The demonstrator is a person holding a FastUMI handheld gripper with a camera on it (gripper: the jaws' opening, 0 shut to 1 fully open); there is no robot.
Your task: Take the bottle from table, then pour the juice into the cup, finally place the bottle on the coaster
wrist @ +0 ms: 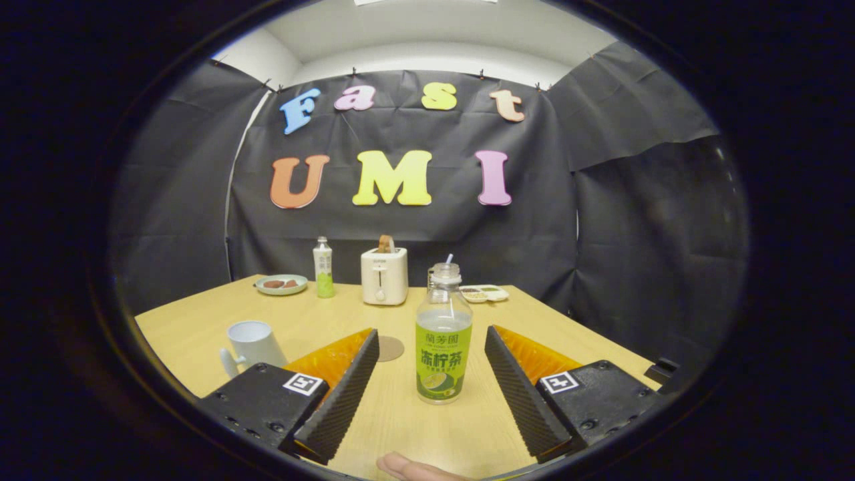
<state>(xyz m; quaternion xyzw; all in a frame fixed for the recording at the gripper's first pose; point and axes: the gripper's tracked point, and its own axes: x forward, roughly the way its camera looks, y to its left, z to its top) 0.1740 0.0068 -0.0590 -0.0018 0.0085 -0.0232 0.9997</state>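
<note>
One bottle (443,334) stands upright on surface (200,321), long axis vertical, cap up, between spread fingers of hand-held gripper (431,344), touching neither. One cup (252,346) at 9 o'clock of bottle, one coaster (390,348) btwn them. 2nd small bottle (323,267) and one toaster (384,276) at 12.

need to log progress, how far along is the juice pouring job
Nothing looks done yet. The bottle stands upright on the table between the open gripper fingers, ungrasped. Left: grasp it, pour into the cup, set it on the coaster.
</note>
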